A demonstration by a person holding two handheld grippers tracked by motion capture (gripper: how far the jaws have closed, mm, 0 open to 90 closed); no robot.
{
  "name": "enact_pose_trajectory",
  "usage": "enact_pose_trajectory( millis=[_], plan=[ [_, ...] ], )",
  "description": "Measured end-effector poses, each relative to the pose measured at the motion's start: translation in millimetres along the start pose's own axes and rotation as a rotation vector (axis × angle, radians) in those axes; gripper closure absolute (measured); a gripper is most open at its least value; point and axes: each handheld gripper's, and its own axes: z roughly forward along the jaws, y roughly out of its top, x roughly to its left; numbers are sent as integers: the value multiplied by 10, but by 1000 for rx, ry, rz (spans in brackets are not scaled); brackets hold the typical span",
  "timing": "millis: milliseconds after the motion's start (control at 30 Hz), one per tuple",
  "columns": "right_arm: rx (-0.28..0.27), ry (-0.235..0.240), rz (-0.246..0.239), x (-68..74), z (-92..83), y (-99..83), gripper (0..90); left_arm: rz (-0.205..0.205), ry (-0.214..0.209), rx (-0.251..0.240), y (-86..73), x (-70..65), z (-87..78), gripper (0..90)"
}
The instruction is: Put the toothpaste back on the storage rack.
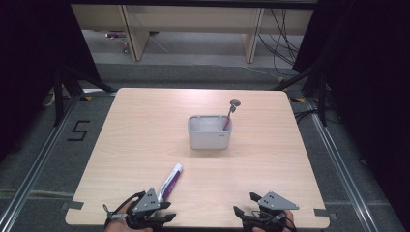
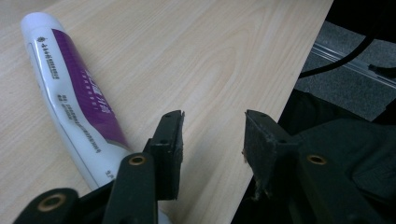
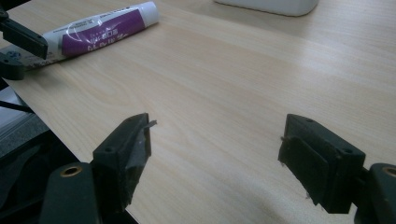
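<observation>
While the toothpaste tube (image 1: pixel 171 181) lies flat on the counter (image 1: pixel 145 135), the left hand-held gripper (image 1: pixel 162 212) sits at the near edge right beside the tube's crimped end, and that is the relation the coming move seems to turn on. Seen from the high view, the tube's long axis runs from about seven o'clock at the crimped tail to about one o'clock at the white cap, so it slants away from the person toward the grey caddy (image 1: pixel 209 131) at mid-counter, which already holds a utensil (image 1: pixel 231 112) standing in its right compartment.

From the left gripper view, the tube (image 2: pixel 74 93) lies at roughly ten o'clock from the left hand-held gripper (image 2: pixel 212 135); its tail slips just outside the left jaw instead of between the two. The jaws stand partly apart with bare wood in the gap, clamped on nothing. I judge this hand would need to shift toward the tube, or turn across its axis, before any squeeze could catch it.

The right hand-held gripper (image 1: pixel 251 207) rests well apart at the near right edge, its jaws wide apart over bare counter. From its own view the right hand-held gripper (image 3: pixel 215 140) has the tube (image 3: pixel 100 29) far off at about ten o'clock. The left hand is plainly the nearer one.
</observation>
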Motion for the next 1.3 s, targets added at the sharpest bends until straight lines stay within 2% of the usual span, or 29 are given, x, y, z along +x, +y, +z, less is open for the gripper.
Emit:
enact_pose_trajectory(
  millis=[33, 67, 100, 133, 167, 200, 267, 333, 367, 433, 467, 500, 533, 600, 667, 700, 800, 1000, 1033, 1133, 1200, 1300],
  plan=[
    [-6, 2, -2, -1, 8, -4, 248, 3, 5, -5, -5, 0, 7, 614],
    [-8, -1, -2, 3, 7, -5, 248, 7, 17, 6, -7, 6, 0, 651],
    [-8, 3, 3, 7, 2, -2, 248, 0, 13, -9, -13, 3, 10, 679],
    [-8, 3, 3, 7, 2, -2, 248, 26, 18, 10, -15, 21, -3, 679],
    [-11, 0, -2, 5, 3, -2, 249, 30, 30, 10, -18, 27, 0, 722],
    [-11, 0, -2, 5, 3, -2, 249, 39, 24, 17, -20, 38, -6, 722],
    [-5, -5, 0, 9, 17, -3, 250, 40, 35, 15, -25, 61, -9, 785],
    [2, -3, 5, 18, 8, 1, 250, 33, 36, 8, -29, 67, -3, 803],
    [7, -7, 2, 22, 6, 3, 250, 47, 40, 21, -29, 87, -15, 817],
    [5, -4, -8, 26, 3, 4, 251, 46, 43, 23, -33, 116, -19, 855],
    [5, -4, -8, 26, 3, 4, 251, 43, 51, 22, -36, 118, -24, 855],
    [10, 2, 15, 44, 2, 4, 251, 40, 55, 27, -43, 127, -28, 866],
    [-1, 9, 4, 35, 17, 4, 252, 25, 49, 26, -50, 132, -29, 874],
    [5, 0, -20, 30, 17, 9, 252, 24, 51, 30, -58, 152, -35, 886],
    [5, -4, -11, 40, 20, 10, 253, 1, 44, 16, -66, 147, -30, 889],
    [5, 2, -8, 42, 12, 13, 252, 19, 44, 21, -68, 164, -36, 889],
    [5, 7, -6, 46, 9, 12, 253, 27, 57, 37, -77, 178, -55, 890],
    [6, 3, -3, 48, 5, 14, 253, 15, 76, 35, -124, 263, -94, 889],
    [2, -1, -10, 51, 1, 19, 253, -4, 83, 20, -142, 283, -102, 888],
    [2, 2, -16, 49, 9, 18, 254, -5, 96, 26, -156, 316, -120, 887],
    [3, 1, -15, 47, 8, 17, 254, 9, 107, 37, -162, 363, -143, 889],
    [2, -2, -10, 47, 0, 18, 254, -5, 125, 35, -179, 394, -159, 889]
  ],
)
